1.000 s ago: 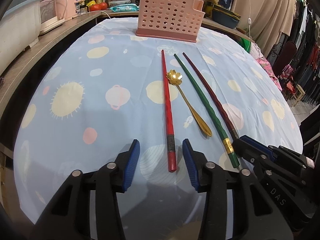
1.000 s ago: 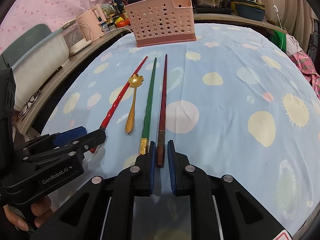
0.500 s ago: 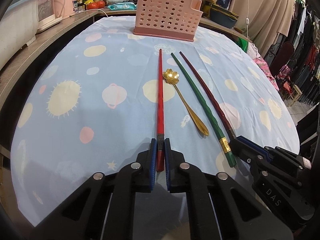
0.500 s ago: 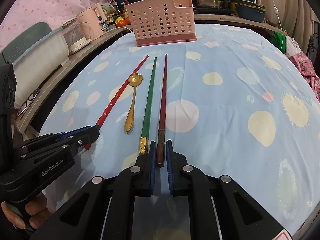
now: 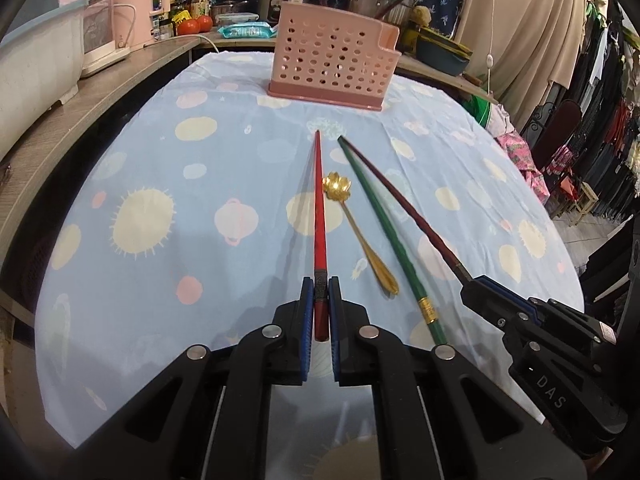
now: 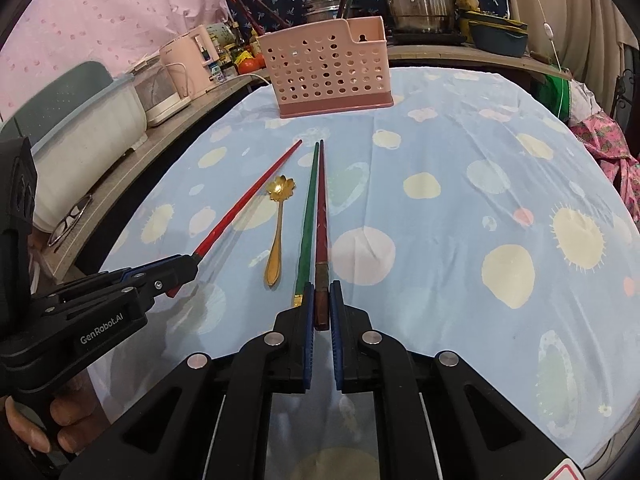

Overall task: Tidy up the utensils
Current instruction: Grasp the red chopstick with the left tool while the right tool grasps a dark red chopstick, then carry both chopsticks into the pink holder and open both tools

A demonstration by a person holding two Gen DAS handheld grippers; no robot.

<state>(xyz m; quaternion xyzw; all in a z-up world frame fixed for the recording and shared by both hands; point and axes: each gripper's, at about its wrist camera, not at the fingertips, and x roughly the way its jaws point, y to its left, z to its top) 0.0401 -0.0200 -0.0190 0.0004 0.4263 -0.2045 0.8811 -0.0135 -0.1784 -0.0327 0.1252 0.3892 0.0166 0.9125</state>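
Observation:
My left gripper (image 5: pixel 320 292) is shut on the near end of a red chopstick (image 5: pixel 319 208), lifted off the cloth with a shadow beneath; it also shows in the right wrist view (image 6: pixel 244 200). My right gripper (image 6: pixel 321 296) is shut on the near end of a dark red chopstick (image 6: pixel 321 208), seen raised in the left wrist view (image 5: pixel 404 204). A green chopstick (image 5: pixel 384 224) and a gold flower-bowl spoon (image 5: pixel 356 224) lie on the table between them. A pink perforated utensil basket (image 5: pixel 332 60) stands at the far edge of the table.
The round table wears a light blue patterned cloth (image 5: pixel 160 184). A wooden counter (image 5: pixel 80 100) on the left carries white and pink appliances. Pots, bottles and tomatoes stand behind the basket. Clothes hang at the right.
My left gripper closed on the red chopstick and lifted it. My right gripper, shut on the dark red chopstick throughout, raised its end; both tips now point toward the basket.

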